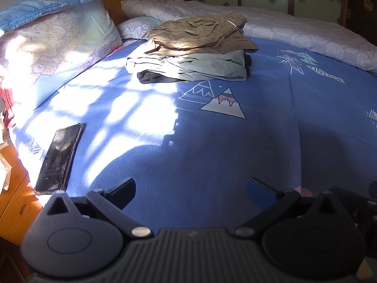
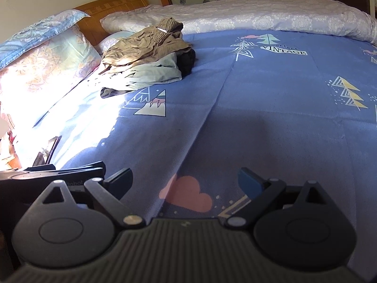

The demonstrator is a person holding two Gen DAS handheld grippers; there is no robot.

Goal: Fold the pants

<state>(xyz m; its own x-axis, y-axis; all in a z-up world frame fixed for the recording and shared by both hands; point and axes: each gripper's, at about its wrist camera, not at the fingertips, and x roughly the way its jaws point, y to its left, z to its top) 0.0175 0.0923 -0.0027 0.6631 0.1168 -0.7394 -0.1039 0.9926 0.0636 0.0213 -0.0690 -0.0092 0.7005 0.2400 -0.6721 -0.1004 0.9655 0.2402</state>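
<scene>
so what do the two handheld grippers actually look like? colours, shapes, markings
The left gripper and right gripper look identical: black linkage arms on silver pivot pins, two round black housings with raised triangular lugs, and a grey ribbed body between them. On each, one finger carries a blue pad; the other looks black. No cables or sleeves in view.

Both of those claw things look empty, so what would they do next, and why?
Probably reach toward the tan pants atop the clothes pile and pull them down. Both the left hand-held gripper and the right hand-held gripper are open, holding nothing, with bare sheet between them and the pile.
</scene>
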